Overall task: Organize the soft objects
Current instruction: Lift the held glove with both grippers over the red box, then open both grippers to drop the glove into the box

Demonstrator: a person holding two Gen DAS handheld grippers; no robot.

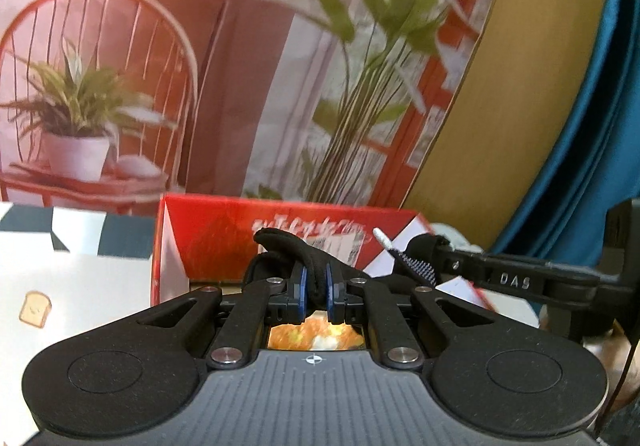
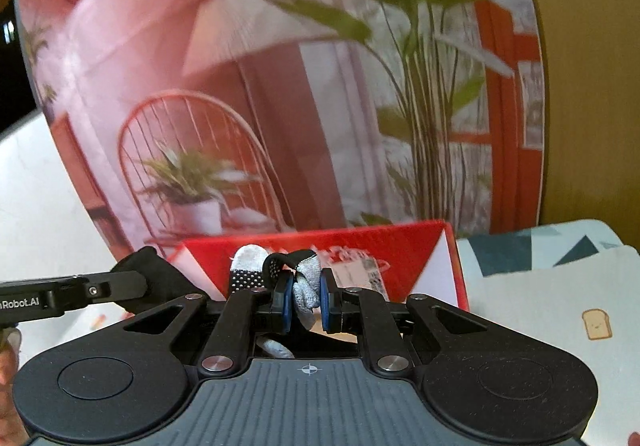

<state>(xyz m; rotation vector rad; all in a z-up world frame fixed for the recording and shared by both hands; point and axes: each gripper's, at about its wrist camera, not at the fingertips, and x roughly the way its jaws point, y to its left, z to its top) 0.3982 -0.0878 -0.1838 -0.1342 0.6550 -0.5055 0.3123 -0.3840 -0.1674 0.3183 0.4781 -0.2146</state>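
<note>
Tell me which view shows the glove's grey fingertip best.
The right wrist view: the grey fingertip stands large and clear above the dotted palm, before the red box. In the left wrist view it is only a small pale tip at the right gripper.

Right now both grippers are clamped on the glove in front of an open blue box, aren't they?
Not quite: the box is red, as the right wrist view shows. The left gripper and right gripper are indeed both clamped on the glove.

Black glove (image 1: pixel 316 246) w/ grey dotted fingertips, held up, stretched across, just before open red box (image 1: pixel 224 242)
</note>
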